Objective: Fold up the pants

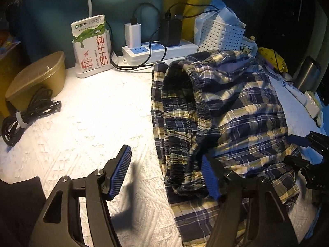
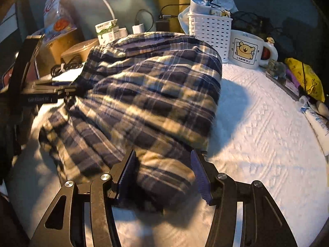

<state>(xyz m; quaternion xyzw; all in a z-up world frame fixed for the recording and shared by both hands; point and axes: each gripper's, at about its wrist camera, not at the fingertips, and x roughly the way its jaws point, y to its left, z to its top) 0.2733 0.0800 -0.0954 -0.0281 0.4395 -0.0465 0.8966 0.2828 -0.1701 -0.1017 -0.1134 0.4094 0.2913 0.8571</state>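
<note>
Plaid pants (image 1: 236, 107) in navy, yellow and white lie bunched on a white textured cover (image 1: 82, 127). Their elastic waistband (image 1: 178, 103) gapes toward me and droops over the right finger of my left gripper (image 1: 166, 156). That gripper stands open; its left pad (image 1: 121, 170) hangs bare above the cover. In the right wrist view the pants (image 2: 154, 94) form a rounded heap. My right gripper (image 2: 162, 164) is shut on a thick fold at the heap's near edge, with cloth filling the gap between its blue pads. Each gripper shows at the other view's edge (image 1: 304, 150) (image 2: 47, 94).
Along the back stand a milk carton (image 1: 90, 47), a power strip (image 1: 158, 51) with chargers, a white basket (image 2: 209, 33) and a bear mug (image 2: 246, 49). A tan lidded bowl (image 1: 39, 78) and coiled black cable (image 1: 26, 111) sit left; a yellow pouch (image 2: 306, 78) and tube (image 2: 318, 121) sit right.
</note>
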